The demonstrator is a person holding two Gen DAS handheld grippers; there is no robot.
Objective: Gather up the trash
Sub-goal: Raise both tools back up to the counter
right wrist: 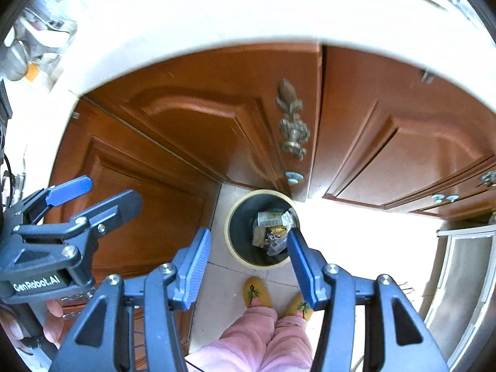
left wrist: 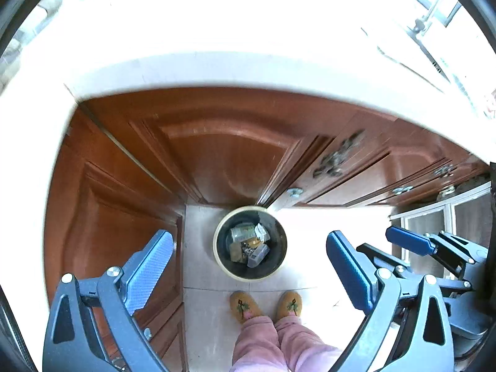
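Observation:
A round bin with a cream rim (left wrist: 217, 241) (right wrist: 228, 232) stands on the tiled floor at the foot of the cabinets, far below both grippers. Inside it lies trash (left wrist: 249, 243) (right wrist: 272, 229): clear plastic containers and wrappers. My left gripper (left wrist: 249, 237) points steeply down, open, with nothing between its blue pads. My right gripper (right wrist: 248, 235) is open and empty too, pointing down beside it. Each one shows in the other's view, the right gripper (left wrist: 400, 248) at the right edge and the left gripper (right wrist: 102, 192) at the left edge, where a hand holds it.
Brown wooden cabinet doors (left wrist: 217, 155) (right wrist: 201, 117) with ornate metal handles (right wrist: 291, 124) rise behind the bin under a white countertop edge (left wrist: 248, 74). A person's feet in yellow slippers (left wrist: 245, 305) and pink trousers (right wrist: 263, 334) stand just in front of the bin. A glass-fronted appliance (right wrist: 465, 279) is at right.

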